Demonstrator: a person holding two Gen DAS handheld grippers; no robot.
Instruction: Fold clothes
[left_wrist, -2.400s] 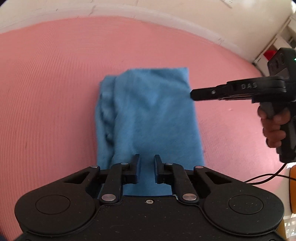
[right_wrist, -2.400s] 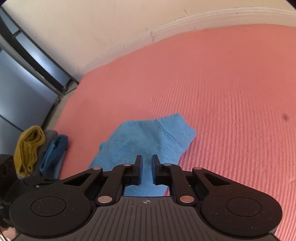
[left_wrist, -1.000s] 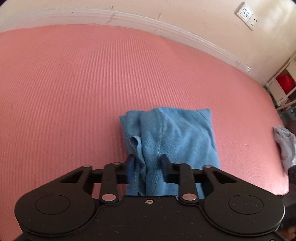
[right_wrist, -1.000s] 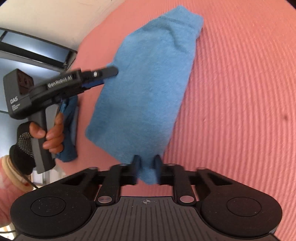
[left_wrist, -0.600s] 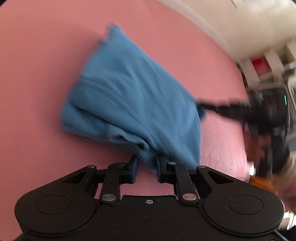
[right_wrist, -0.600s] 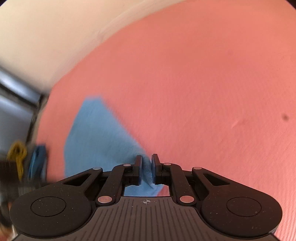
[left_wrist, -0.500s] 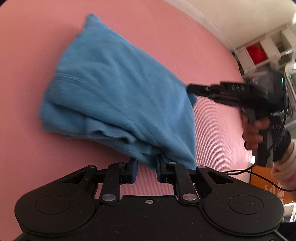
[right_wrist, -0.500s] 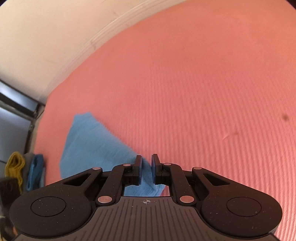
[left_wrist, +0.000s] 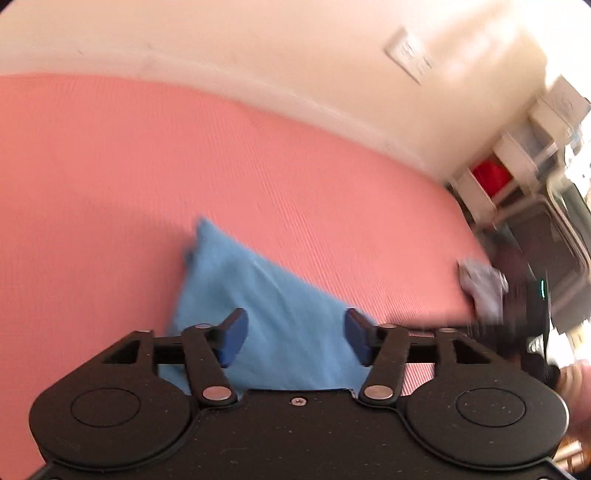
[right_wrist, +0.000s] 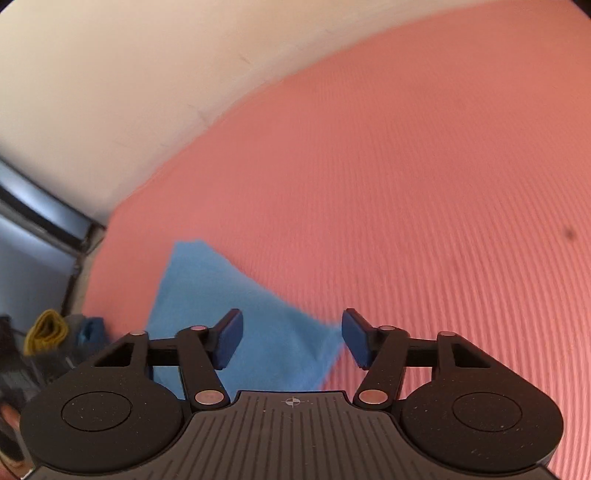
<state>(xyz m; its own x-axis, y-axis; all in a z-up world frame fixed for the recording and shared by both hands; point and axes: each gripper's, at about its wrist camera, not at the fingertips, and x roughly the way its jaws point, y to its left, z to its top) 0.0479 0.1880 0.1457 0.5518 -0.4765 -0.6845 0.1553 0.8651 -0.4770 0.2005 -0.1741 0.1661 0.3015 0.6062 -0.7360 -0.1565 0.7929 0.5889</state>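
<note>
A folded blue garment (left_wrist: 266, 295) lies flat on the pink mat (left_wrist: 110, 166). My left gripper (left_wrist: 293, 338) hovers over its near edge; the jaws are opening, the pads stand apart and press on nothing. In the right wrist view the same blue garment (right_wrist: 229, 306) lies below my right gripper (right_wrist: 291, 338), whose jaws are also opening, with the cloth under the gap and not pinched. The right gripper's black body (left_wrist: 517, 317) shows blurred at the right edge of the left wrist view.
A pale wall with a socket (left_wrist: 408, 55) borders the pink mat (right_wrist: 406, 184). White shelving with a red item (left_wrist: 491, 175) and a grey cloth (left_wrist: 480, 280) sit at the right. A yellow and a blue folded item (right_wrist: 46, 332) lie off the mat's left edge.
Both grippers were shut on the blue garment and carried it; now both stand open and the garment lies flat on the mat. Both cameras have lifted and tilted up.
</note>
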